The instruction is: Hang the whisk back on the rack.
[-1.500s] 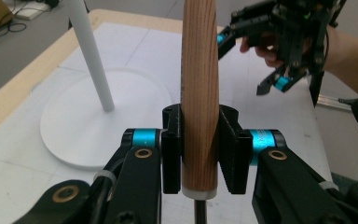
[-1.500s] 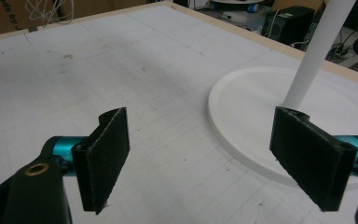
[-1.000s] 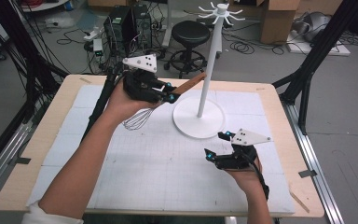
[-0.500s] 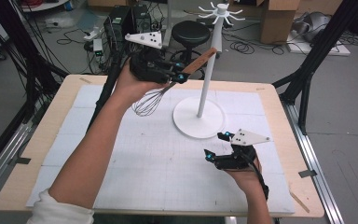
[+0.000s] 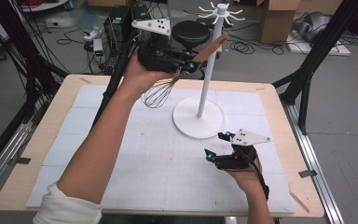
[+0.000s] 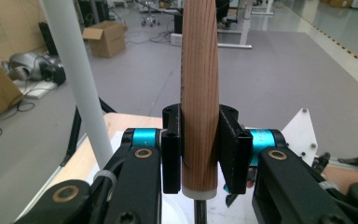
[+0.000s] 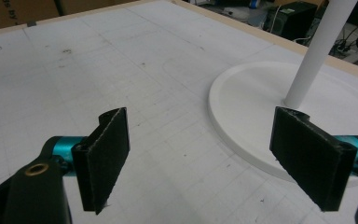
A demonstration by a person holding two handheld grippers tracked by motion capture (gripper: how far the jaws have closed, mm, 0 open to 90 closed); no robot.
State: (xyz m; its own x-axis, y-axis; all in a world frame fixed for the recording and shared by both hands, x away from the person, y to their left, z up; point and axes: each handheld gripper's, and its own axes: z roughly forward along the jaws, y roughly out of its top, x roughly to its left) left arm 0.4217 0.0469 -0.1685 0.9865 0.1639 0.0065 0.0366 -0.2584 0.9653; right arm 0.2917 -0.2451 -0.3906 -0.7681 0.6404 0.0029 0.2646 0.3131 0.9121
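Note:
A whisk with a wooden handle (image 5: 210,47) and wire head (image 5: 161,92) is held high above the table's far side. My left gripper (image 5: 186,61) is shut on that handle (image 6: 199,98), which points up toward the white stand's pole (image 5: 209,70). In the left gripper view the pole (image 6: 77,79) rises just left of the handle. The stand has a round base (image 5: 199,116) and hooks at its top (image 5: 221,10). My right gripper (image 5: 215,145) rests low near the table's front right, open, nothing between its fingers (image 7: 105,156), facing the base (image 7: 256,107).
A white gridded mat (image 5: 135,154) covers the wooden table (image 5: 32,154). A black stool (image 5: 191,31), computers and cables stand on the floor behind. Black frame legs (image 5: 307,70) flank the table's right side. A cardboard box (image 5: 279,18) sits far back.
My left gripper has lifted the whisk up off the table and carried it toward the top of the stand's pole. The right gripper has stayed put.

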